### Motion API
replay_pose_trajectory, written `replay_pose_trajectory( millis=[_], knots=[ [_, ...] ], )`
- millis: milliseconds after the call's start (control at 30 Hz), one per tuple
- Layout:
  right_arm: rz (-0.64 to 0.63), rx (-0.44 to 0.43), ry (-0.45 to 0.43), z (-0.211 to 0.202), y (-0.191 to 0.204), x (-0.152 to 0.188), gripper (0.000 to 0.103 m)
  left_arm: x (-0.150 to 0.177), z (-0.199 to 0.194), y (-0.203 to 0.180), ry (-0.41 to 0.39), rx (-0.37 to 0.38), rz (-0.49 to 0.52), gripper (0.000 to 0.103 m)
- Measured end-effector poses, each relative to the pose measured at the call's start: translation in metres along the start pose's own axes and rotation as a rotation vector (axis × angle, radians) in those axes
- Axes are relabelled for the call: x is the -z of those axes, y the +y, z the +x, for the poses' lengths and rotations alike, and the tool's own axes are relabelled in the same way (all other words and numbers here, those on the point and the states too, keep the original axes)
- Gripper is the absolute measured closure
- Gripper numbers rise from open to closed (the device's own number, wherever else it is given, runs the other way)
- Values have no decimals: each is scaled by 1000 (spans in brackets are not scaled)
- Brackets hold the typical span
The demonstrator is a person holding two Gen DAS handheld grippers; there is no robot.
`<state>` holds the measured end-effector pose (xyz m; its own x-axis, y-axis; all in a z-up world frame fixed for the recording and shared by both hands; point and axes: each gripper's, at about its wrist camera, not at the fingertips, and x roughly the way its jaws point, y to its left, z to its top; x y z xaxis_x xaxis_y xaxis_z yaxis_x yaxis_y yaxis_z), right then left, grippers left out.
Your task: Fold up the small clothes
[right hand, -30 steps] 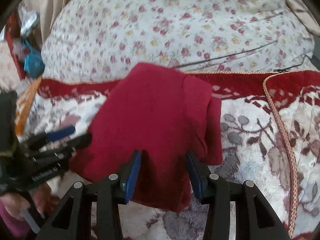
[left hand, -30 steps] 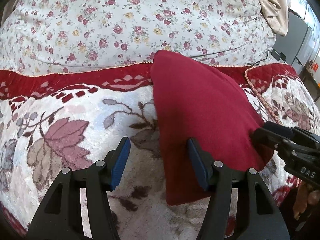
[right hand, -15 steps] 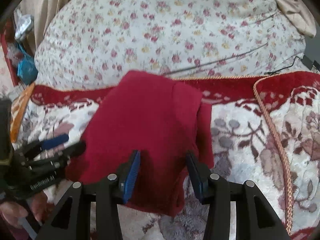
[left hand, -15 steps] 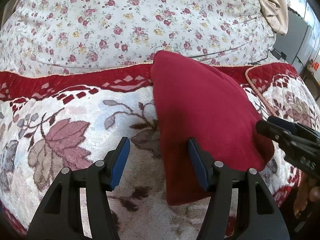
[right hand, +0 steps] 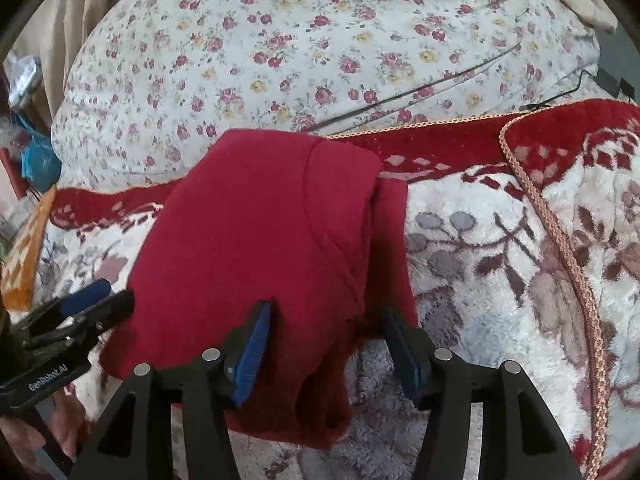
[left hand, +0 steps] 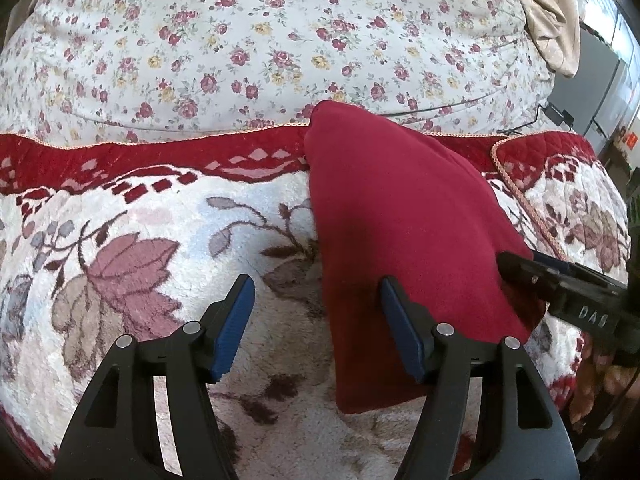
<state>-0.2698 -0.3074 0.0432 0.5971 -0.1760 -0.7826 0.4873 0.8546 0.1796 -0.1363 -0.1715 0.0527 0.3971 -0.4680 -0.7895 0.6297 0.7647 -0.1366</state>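
I see the folded red garment (left hand: 404, 236) lying on the plush blanket (left hand: 160, 248) below the floral quilt (left hand: 260, 40), my left gripper (left hand: 316, 312) wide over its left edge, my right gripper (right hand: 326, 340) wide over its near edge.

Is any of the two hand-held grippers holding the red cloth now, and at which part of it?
Nothing is held. Both the left hand-held gripper and the right hand-held gripper are open over the near edge of the red garment.
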Motion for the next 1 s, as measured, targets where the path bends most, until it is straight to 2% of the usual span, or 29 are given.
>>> replay_pose_trajectory(
  millis=[233,400,600,833,1000],
  knots=[
    [93,-66,-21,8,-18,-8,24,-3,2,2,2,16,-12,33],
    [135,-112,-13,26,-29,-18,21,-7,7,5,3,32,-34,26],
    [221,-197,11,43,-46,-22,18,-11,9,2,0,37,-20,26],
    [191,-240,10,51,-42,-30,17,-29,21,5,52,125,-67,26],
    [201,-274,11,59,-44,-32,15,-38,33,0,66,138,-59,24]
  ],
)
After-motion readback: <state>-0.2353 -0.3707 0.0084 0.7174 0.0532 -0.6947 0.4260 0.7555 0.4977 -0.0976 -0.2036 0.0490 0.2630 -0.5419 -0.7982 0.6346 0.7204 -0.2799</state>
